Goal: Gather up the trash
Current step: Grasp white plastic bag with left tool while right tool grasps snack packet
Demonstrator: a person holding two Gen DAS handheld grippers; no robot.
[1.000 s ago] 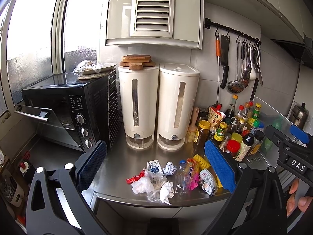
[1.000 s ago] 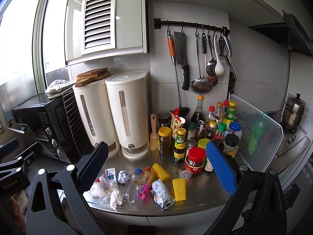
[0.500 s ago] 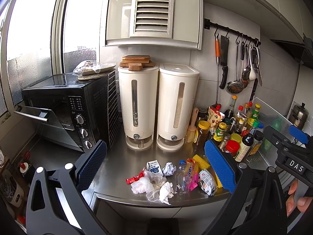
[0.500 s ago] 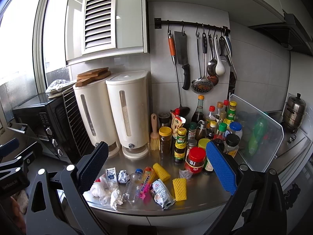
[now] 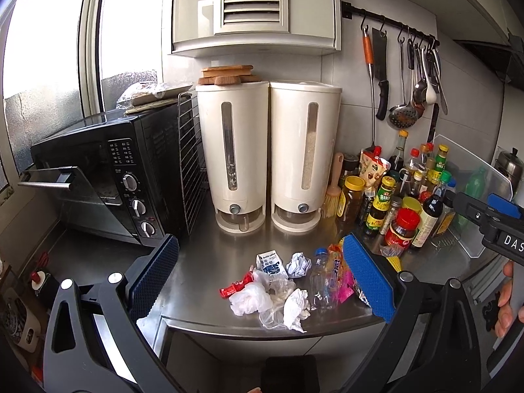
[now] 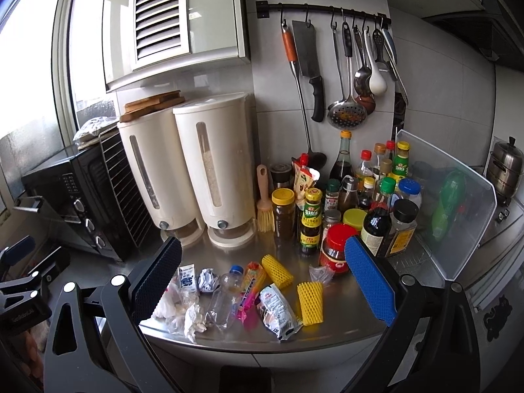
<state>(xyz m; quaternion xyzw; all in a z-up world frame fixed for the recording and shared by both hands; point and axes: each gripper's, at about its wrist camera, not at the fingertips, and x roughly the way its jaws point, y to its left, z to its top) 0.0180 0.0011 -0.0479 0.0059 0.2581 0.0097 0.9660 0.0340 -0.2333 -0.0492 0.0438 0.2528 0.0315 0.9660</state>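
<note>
Trash lies near the steel counter's front edge (image 5: 235,326): a small milk carton (image 5: 271,263), crumpled paper (image 5: 297,264), a red wrapper (image 5: 236,287), white plastic bags (image 5: 252,298), a clear plastic bottle (image 6: 225,296), a pink wrapper (image 6: 249,286), a snack packet (image 6: 276,308) and two yellow foam nets (image 6: 309,301). My left gripper (image 5: 262,278) is open and empty, held in front of and above the pile. My right gripper (image 6: 262,281) is open and empty, likewise short of the trash.
A black oven (image 5: 108,177) with its door ajar stands left. Two white dispensers (image 5: 268,157) stand at the back. Several sauce bottles and jars (image 6: 353,206) crowd the right, beside a clear plastic screen (image 6: 458,203). Utensils and a cleaver (image 6: 308,62) hang on the wall.
Both grippers have crept slightly forward toward the counter. Nothing on the counter has moved.
</note>
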